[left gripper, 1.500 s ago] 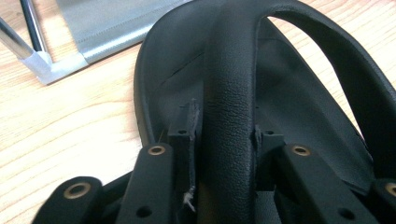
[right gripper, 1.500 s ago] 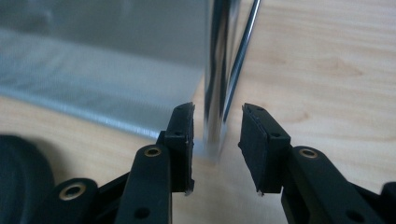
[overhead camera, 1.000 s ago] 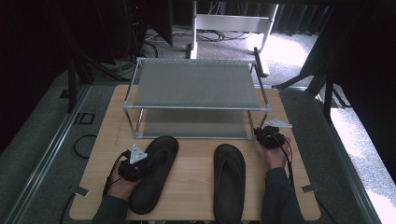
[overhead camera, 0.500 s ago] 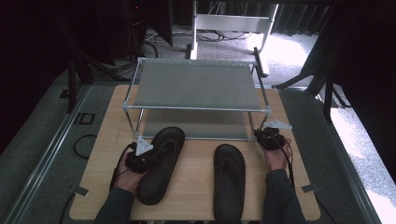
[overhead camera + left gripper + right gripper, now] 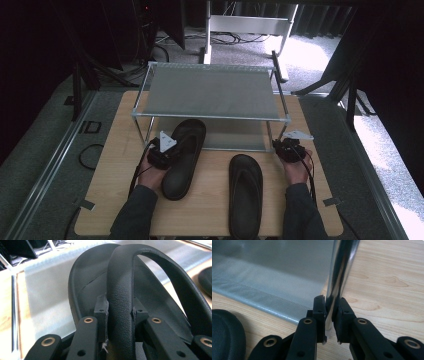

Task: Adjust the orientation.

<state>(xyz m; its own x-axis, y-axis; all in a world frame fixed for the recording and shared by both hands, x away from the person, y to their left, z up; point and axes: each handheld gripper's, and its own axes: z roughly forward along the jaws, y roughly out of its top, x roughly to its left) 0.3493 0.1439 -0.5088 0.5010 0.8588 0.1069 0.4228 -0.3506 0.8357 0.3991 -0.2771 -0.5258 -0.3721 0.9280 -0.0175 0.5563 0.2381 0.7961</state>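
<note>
So there's a two-tier rack (image 5: 212, 92) at the back half of the table (image 5: 115, 200). One sandal (image 5: 185, 156) sits angled at front left with its toe end poked onto the lower shelf (image 5: 235, 137) (heel on the table). The other sandal (image 5: 245, 192) lies to its right, fully on the table, just in front of the rack.

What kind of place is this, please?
Probably a recording lab, not a home: a wooden table with a shoe rack and black sandals, dark curtains around it, and cables on the floor.
</note>
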